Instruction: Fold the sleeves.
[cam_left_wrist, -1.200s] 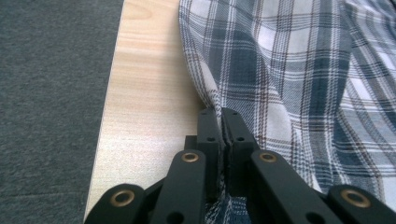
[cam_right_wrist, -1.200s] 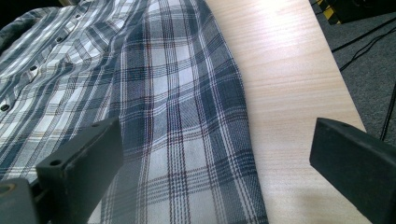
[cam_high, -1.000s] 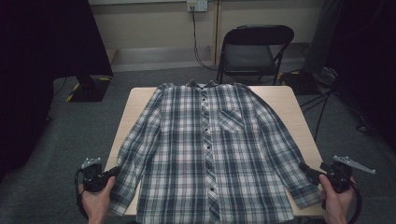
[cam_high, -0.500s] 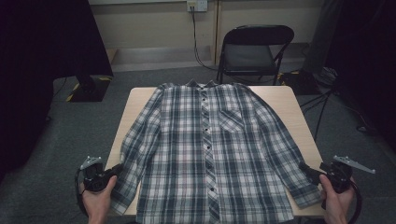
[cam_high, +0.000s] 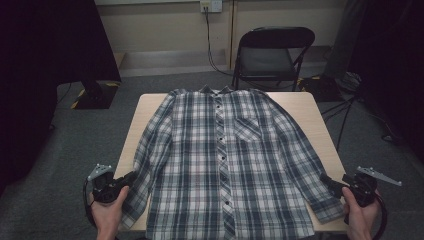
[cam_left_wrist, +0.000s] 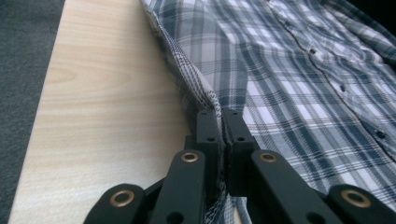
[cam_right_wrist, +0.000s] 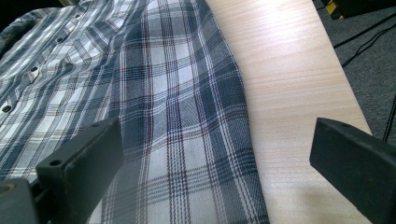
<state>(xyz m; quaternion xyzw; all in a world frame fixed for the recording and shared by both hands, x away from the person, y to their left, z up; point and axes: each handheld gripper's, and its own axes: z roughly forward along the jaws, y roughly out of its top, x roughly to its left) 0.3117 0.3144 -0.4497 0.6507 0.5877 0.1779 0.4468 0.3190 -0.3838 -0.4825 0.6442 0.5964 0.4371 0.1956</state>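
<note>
Fabric at the left sleeve edge has lifted slightly since a second ago: left gripper (cam_left_wrist: 222, 122) is clenched on the plaid shirt (cam_high: 225, 160) (spread flat on the table (cam_high: 305, 107)), towards 8 o'clock. Right gripper (cam_right_wrist: 217, 154) gapes, straddling the other sleeve at 4 o'clock; folding looks just begun.

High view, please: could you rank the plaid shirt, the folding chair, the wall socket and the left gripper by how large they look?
1. plaid shirt, by far the largest.
2. folding chair, though it stands farther from the camera, so its true size is unsure.
3. left gripper.
4. wall socket, smallest.
</note>
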